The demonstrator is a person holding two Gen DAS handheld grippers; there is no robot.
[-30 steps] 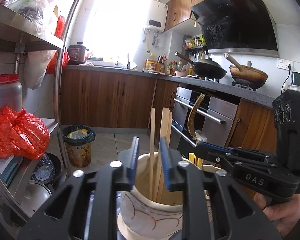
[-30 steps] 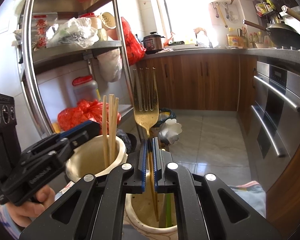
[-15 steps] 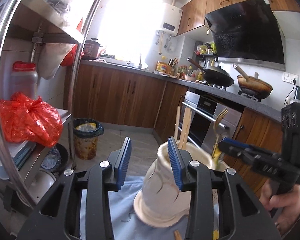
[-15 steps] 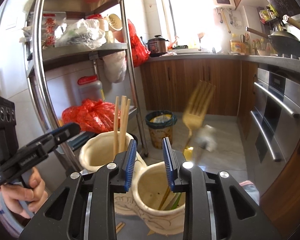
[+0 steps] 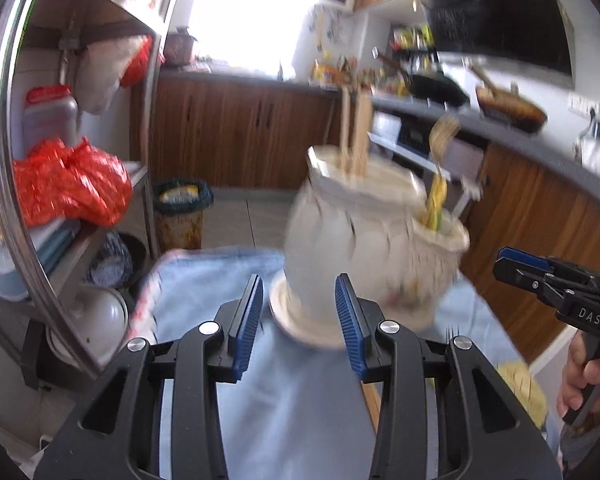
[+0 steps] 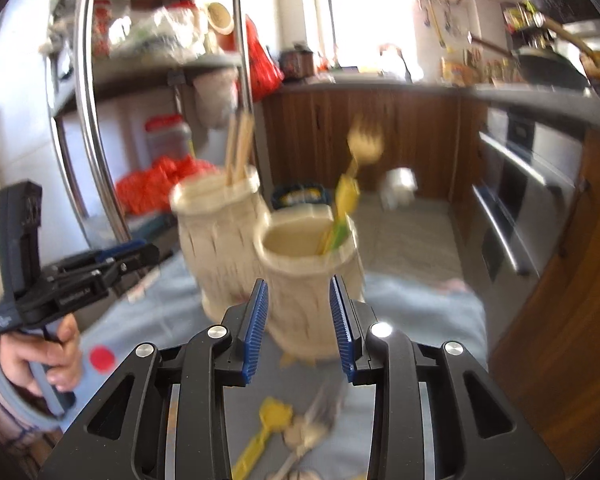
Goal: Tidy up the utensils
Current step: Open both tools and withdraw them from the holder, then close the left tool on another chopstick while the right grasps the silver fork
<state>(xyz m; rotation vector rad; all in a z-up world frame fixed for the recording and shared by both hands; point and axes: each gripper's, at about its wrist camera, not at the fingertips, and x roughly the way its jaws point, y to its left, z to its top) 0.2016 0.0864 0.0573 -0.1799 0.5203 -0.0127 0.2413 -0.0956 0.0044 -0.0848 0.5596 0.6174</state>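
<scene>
Two cream ceramic holders stand side by side on a light blue cloth. The left holder holds wooden chopsticks. The right holder holds a gold fork and yellow and green utensils. My left gripper is open and empty, just in front of the left holder. My right gripper is open and empty, in front of the right holder. A yellow utensil and a metal spoon lie on the cloth below it.
A steel rack with red bags stands at the left. A bin stands on the floor behind. An oven and wooden cabinets are at the right. A red dot marks the cloth.
My right gripper let go of the gold fork, which now stands in the right holder. Both grippers opened wider and drew back from the holders.
</scene>
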